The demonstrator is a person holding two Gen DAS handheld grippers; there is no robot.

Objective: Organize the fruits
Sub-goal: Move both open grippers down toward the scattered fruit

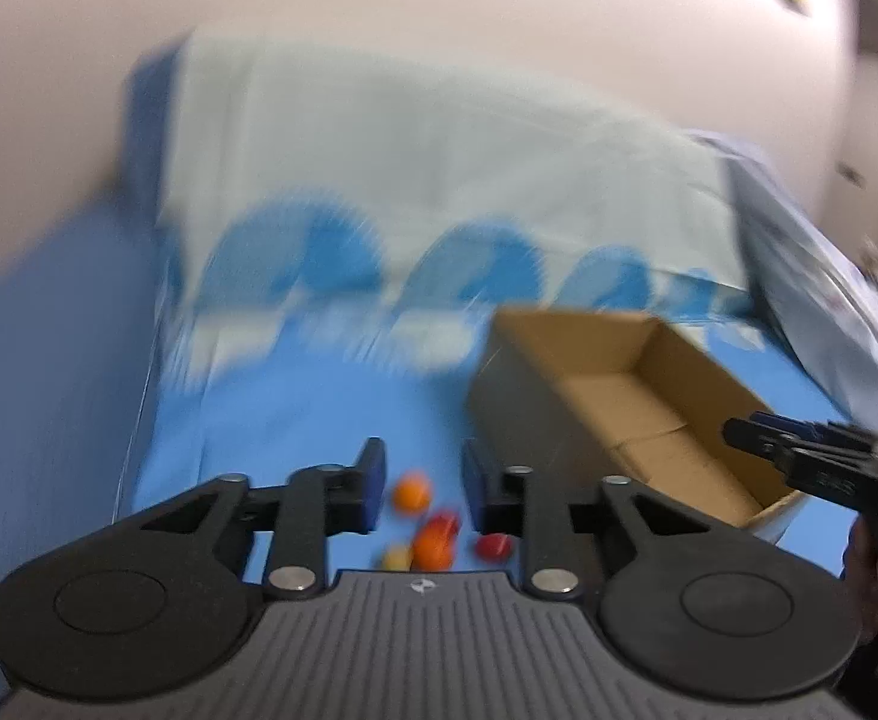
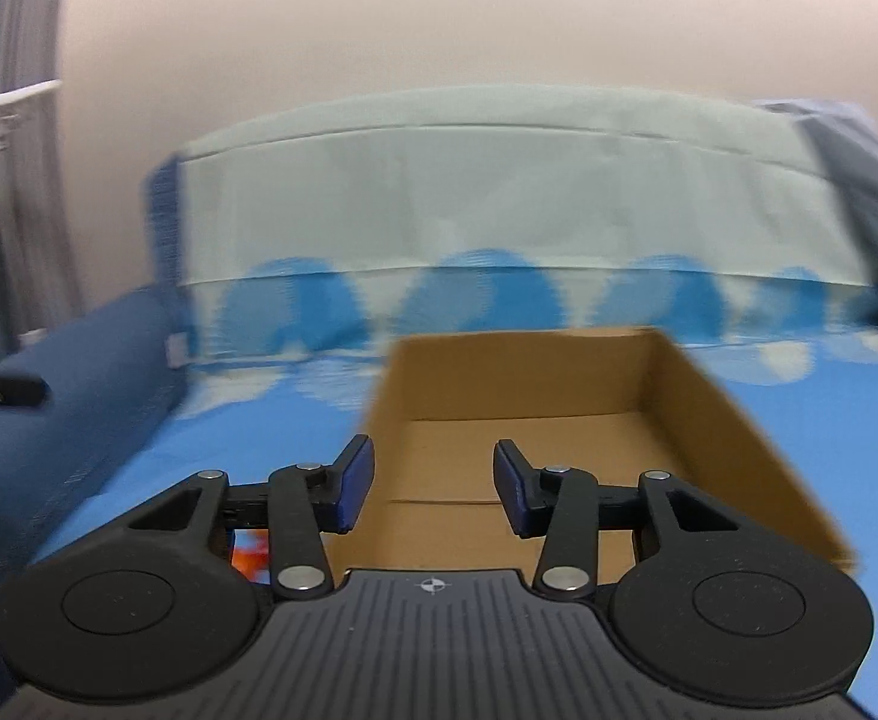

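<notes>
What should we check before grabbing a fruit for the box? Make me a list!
1. Left gripper open, nothing held: ok.
2. Right gripper open, nothing held: ok.
3. Cardboard box has room inside, no fruit seen in it: ok.
4. Fruits on the blue sheet near the left gripper, like the orange fruit and red fruit: ok.
5. What kind each fruit is: cannot tell, too blurry.
6. Left gripper already around a fruit: not ok, fruits lie beyond its fingers.
</notes>
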